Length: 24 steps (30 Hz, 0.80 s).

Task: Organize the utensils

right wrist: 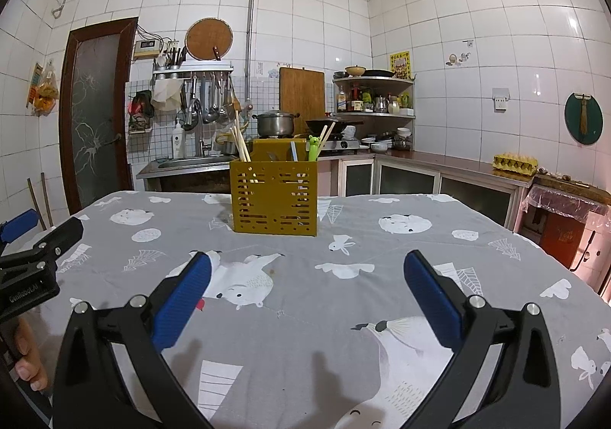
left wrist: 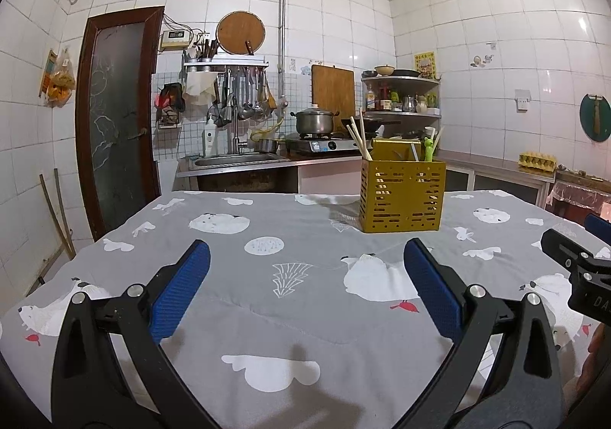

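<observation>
A yellow perforated utensil holder [left wrist: 401, 196] [right wrist: 274, 198] stands upright on the table's far half. Wooden chopsticks [left wrist: 358, 138] [right wrist: 240, 145] lean out of its left compartment, and a green frog-topped utensil [left wrist: 429, 150] [right wrist: 314, 148] with more chopsticks pokes from the right side. My left gripper [left wrist: 306, 253] hovers open over the cloth, well short of the holder, nothing between its blue pads. My right gripper [right wrist: 307, 263] is likewise open and empty, the holder ahead and slightly left. Each gripper shows at the edge of the other's view.
The table wears a grey cloth [left wrist: 267, 299] [right wrist: 343, 295] printed with white animals. Behind it run a sink counter [left wrist: 236, 161], a stove with a steel pot [left wrist: 314, 121], corner shelves [left wrist: 401, 93] and an egg carton [right wrist: 514, 163]. A hand [right wrist: 28, 364] holds the left gripper.
</observation>
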Each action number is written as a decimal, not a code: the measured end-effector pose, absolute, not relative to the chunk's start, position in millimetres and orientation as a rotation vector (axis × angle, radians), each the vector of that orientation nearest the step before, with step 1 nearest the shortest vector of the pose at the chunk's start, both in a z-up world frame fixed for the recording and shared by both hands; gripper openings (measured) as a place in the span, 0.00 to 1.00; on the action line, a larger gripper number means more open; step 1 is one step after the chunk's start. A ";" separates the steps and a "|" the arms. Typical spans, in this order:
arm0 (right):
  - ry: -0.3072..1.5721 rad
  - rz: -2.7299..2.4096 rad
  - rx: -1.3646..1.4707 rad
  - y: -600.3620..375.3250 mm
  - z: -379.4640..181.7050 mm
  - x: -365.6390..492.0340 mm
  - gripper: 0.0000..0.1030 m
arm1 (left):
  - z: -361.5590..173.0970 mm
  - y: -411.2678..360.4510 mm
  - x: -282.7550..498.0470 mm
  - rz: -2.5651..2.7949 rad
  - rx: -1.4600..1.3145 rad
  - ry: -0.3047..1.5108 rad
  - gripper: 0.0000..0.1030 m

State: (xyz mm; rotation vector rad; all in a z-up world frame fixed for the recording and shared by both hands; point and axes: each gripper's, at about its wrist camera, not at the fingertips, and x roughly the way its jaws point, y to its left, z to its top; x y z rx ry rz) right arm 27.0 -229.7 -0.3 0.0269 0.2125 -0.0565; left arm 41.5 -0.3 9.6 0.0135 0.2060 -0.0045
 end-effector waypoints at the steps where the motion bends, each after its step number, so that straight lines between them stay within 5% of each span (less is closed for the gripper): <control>1: 0.213 -0.057 0.027 -229.8 -0.4 27.1 0.96 | 9.5 -0.6 40.9 -0.004 0.014 0.205 0.95; 24: 0.212 -0.057 0.026 -230.9 -0.8 26.9 0.96 | 10.0 -0.8 41.4 -0.005 0.021 0.201 0.95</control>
